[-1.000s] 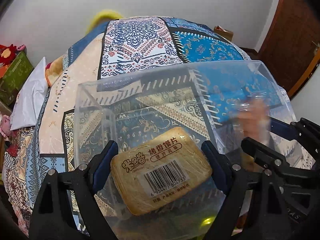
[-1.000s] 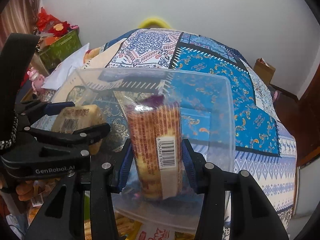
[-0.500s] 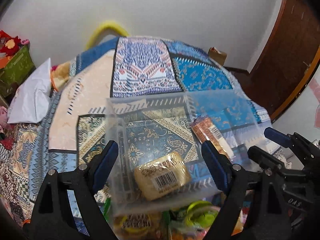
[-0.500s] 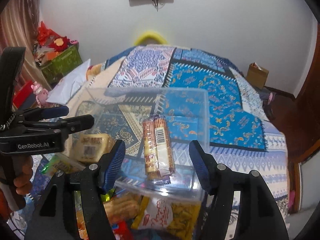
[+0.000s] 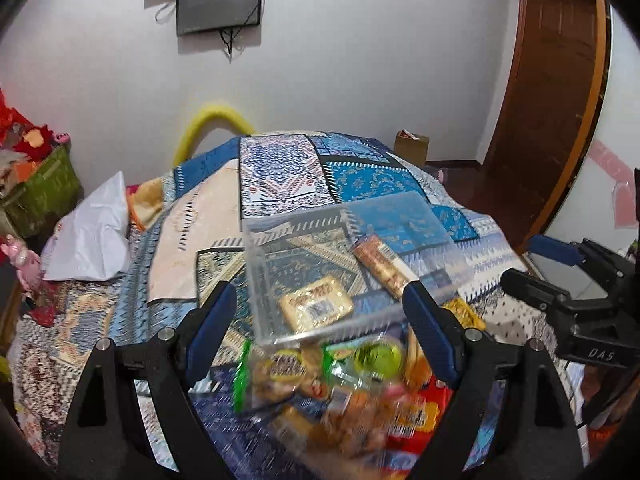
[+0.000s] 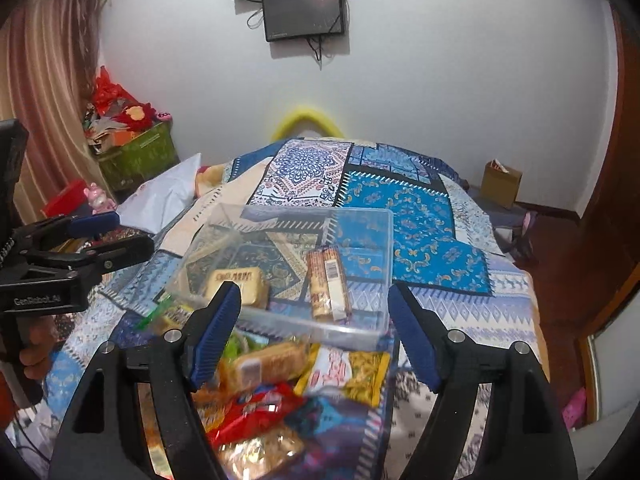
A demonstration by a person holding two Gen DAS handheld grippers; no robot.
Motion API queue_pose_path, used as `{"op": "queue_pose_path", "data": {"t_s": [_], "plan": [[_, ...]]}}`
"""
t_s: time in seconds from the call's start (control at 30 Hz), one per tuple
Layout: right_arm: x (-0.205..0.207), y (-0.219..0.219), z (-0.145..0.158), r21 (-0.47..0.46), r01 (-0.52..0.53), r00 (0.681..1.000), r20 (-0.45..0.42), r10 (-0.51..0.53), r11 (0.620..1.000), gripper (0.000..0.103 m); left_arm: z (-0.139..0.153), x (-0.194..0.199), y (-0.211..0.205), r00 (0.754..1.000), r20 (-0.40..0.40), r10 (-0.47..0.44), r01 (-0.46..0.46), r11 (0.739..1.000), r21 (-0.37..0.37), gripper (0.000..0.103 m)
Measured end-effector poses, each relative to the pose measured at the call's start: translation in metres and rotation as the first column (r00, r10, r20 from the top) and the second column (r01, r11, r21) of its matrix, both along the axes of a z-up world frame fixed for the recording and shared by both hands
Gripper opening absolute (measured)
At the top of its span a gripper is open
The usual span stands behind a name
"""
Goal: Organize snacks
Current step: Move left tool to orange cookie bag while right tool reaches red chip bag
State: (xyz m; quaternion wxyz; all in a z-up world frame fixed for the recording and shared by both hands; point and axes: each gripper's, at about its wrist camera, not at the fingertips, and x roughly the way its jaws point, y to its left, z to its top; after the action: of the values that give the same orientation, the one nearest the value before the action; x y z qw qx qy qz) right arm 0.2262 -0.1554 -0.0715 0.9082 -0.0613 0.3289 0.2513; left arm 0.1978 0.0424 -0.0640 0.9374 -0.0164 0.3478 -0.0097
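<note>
A clear plastic bin point(image 5: 256, 276) point(image 6: 372, 232) lies on the patterned bedspread. In it are a yellow-brown bread-slice pack point(image 5: 316, 308) point(image 6: 236, 284) and a long biscuit pack point(image 5: 380, 264) point(image 6: 326, 288). A pile of loose snack packs point(image 5: 352, 392) point(image 6: 260, 392) lies in front of the bin. My left gripper point(image 5: 320, 328) is open and empty, above the bin's near edge. My right gripper point(image 6: 316, 332) is open and empty, above the pile just short of the bin. The left gripper also shows in the right wrist view point(image 6: 116, 232), and the right gripper in the left wrist view point(image 5: 532, 264).
The bedspread point(image 6: 420, 208) covers a bed; a white pillow point(image 5: 92, 236) lies at its left. A green crate with toys point(image 6: 136, 152) stands far left. A cardboard box point(image 6: 502, 178) sits on the floor by the wall. A wooden door point(image 5: 556, 92) is at the right.
Both grippers opened, let go of the bread pack and the biscuit pack into the bin, and pulled back and up. The bin now looks smaller and the snack pile shows.
</note>
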Motion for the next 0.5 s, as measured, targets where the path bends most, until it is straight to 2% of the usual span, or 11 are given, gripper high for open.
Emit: {"op": "queue_pose_path", "data": {"t_s": [0.23,0.4,0.5], "plan": [[-0.027,-0.009,-0.019,0.0,-0.007,0.999,-0.047,0.007,1.0,0.074,-0.019,-0.04,-0.003,1.0,-0.017,0.014,-0.013,1.0,0.01,0.085],[-0.042,-0.009,-0.04,-0.004,-0.019,0.995,-0.098,0.018,1.0,0.074,-0.043,-0.049,0.001,0.998,-0.063,0.018,-0.021,0.999,-0.034,0.085],[-0.044,-0.006,-0.055,-0.008,-0.026,0.99,-0.139,0.025,1.0,0.074,-0.056,-0.055,-0.002,0.997,-0.07,0.02,-0.02,1.0,0.003,0.085]]}}
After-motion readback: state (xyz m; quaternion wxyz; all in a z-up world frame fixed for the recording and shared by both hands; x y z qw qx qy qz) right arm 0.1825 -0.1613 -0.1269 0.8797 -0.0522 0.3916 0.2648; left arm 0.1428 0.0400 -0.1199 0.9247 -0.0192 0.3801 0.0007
